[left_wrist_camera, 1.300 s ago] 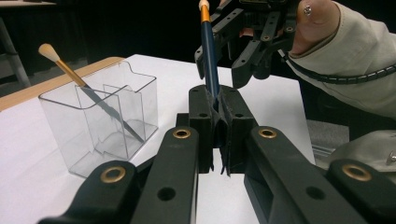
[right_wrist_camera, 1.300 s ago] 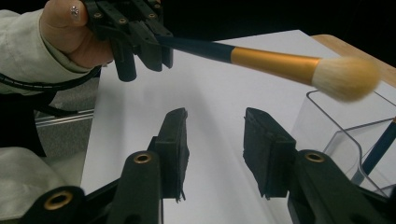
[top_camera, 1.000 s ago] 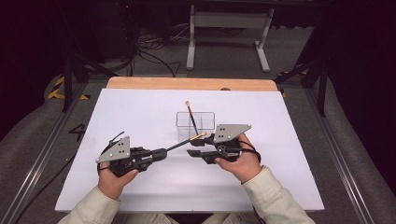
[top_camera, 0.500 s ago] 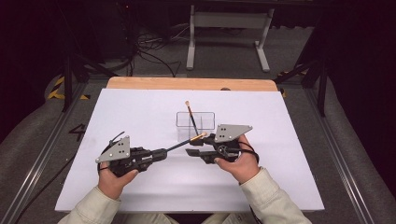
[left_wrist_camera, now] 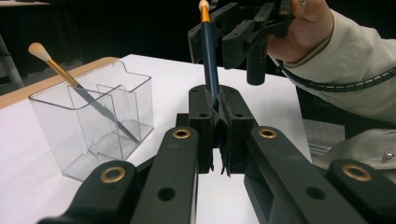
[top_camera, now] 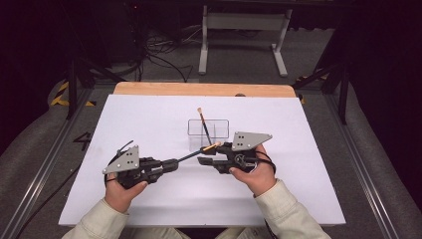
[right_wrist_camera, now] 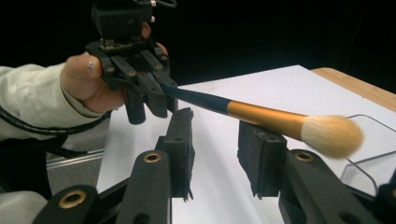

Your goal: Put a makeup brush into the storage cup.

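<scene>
Just in front of the clear organiser (top_camera: 208, 134), on the person's side of it, a brush (top_camera: 195, 153) is held above the white desk (top_camera: 298, 169), clear of the surface. Its handle is dark blue and slender, passing into a gold ferrule and ending in a pale, rounded bristle head (right_wrist_camera: 331, 136). The left gripper (left_wrist_camera: 218, 121) is clenched on the handle's lower end, both jaws pressed against it. The right gripper (right_wrist_camera: 215, 156) stands released: its jaws are apart, and the ferrule runs above and across the gap between them, with no contact visible in the right gripper view. A second brush (left_wrist_camera: 70, 79) of similar make leans tilted inside the organiser, bristles up and over the rim. The organiser has inner dividers; which compartment holds that brush's foot cannot be told through the clear walls. In the left gripper view the held brush's bristle head is cut off at the top edge, and the part of the handle inside the jaws is hidden. In the high view the bristle head is too small to make out.
</scene>
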Demonstrator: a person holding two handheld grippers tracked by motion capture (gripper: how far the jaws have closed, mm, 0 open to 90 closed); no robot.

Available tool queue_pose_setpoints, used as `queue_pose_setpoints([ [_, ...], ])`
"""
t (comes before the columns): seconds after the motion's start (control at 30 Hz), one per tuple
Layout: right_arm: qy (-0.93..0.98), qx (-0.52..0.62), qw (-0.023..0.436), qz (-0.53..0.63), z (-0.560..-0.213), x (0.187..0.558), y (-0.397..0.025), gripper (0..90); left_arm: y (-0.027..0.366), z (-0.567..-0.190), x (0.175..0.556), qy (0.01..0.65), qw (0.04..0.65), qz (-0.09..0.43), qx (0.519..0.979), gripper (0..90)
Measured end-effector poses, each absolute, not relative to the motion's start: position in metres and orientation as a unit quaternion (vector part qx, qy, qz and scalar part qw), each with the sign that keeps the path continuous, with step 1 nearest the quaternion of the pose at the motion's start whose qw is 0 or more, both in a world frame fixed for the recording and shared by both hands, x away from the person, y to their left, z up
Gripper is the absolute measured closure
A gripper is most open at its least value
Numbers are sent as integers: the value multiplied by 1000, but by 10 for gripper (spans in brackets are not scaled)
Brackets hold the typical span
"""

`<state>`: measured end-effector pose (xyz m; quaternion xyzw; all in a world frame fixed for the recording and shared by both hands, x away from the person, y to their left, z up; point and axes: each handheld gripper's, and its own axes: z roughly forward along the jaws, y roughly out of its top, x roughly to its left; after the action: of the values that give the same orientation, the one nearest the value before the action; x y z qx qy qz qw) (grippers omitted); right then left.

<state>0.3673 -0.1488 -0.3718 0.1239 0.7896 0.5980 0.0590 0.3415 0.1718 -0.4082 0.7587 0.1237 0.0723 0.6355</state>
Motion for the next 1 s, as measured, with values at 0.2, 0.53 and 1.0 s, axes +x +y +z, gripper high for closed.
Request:
queue_pose_setpoints([
  [0.2, 774, 134, 30, 618, -375, 370, -148, 668, 172, -409, 342, 122, 631, 72, 763, 849],
  [0.53, 759, 148, 16, 634, -378, 372, -148, 697, 169, -411, 342, 116, 620, 72, 772, 850],
  [1.0, 747, 147, -2, 649, -376, 370, -148, 783, 166, -415, 343, 110, 606, 68, 785, 850],
])
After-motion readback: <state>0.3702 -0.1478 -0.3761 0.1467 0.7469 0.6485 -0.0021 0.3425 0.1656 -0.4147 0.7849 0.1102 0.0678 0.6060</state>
